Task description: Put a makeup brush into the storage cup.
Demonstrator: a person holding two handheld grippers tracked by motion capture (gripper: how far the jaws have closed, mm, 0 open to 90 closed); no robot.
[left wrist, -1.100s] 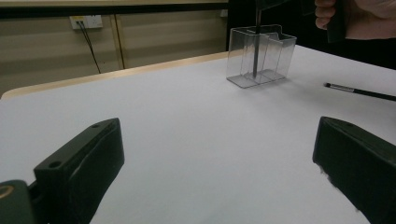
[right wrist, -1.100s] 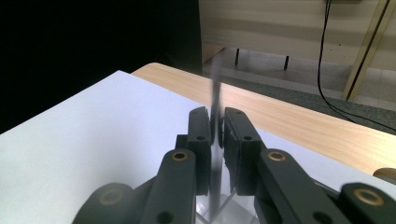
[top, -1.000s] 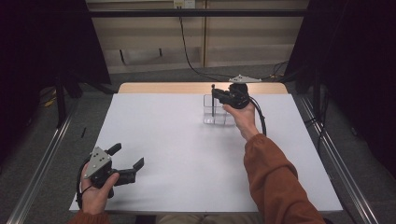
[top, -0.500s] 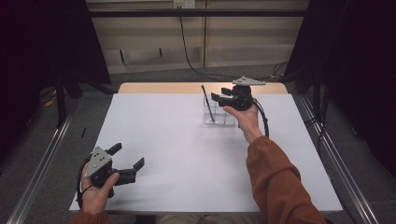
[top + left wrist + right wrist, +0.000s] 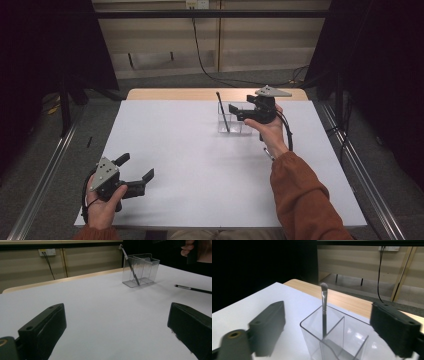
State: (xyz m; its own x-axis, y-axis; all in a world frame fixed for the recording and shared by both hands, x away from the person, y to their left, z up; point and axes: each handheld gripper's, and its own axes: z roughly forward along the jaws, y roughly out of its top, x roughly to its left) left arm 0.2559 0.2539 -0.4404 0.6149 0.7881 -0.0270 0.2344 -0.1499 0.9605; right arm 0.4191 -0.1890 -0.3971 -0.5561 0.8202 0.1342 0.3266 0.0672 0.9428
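A white-covered bench [image 5: 200,165] sits in a dim room. Upper centre of the high view, the makeup brush [image 5: 223,112] leans in a clear organizer [image 5: 235,125]; the right hand-held gripper [image 5: 240,111], jaws just opened and empty, could clip and tip it. The left hand-held gripper [image 5: 134,172] rests spread at lower left.
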